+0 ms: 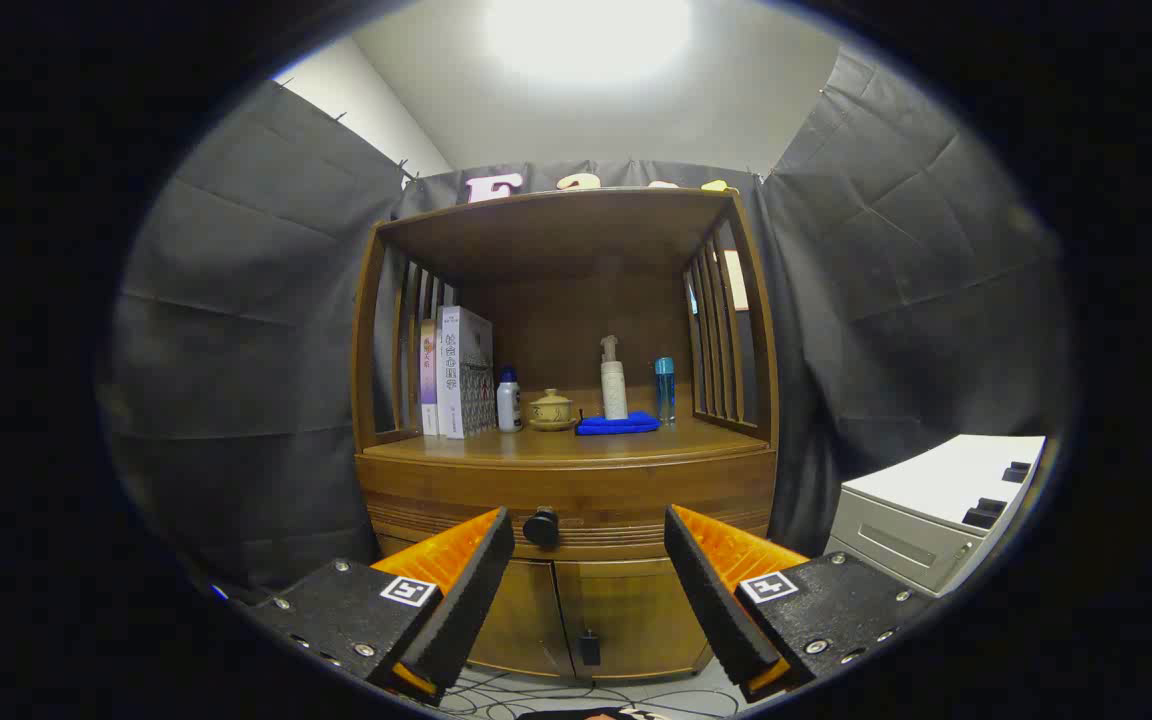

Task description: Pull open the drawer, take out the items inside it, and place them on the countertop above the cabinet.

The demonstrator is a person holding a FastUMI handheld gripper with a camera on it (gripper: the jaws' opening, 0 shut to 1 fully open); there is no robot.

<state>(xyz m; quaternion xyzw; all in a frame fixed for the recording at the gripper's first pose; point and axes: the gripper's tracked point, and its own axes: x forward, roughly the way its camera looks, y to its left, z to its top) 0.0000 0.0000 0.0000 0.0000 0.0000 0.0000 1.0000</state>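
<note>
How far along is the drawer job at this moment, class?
Nothing looks done: the drawer is shut. In hand: the open claw is lined up with the knob, which sits between its fingers, untouched. Left: pull the drawer open, lift out its contents, set them on the countertop.

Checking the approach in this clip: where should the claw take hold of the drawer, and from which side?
Grip the round dark knob on the closed drawer, coming straight from the front. It juts from the drawer face, between the open claw fingers and beyond them.

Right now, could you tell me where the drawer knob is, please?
The drawer knob sits on the closed drawer front below the countertop, beyond the open fingers and close to the left finger.
</note>
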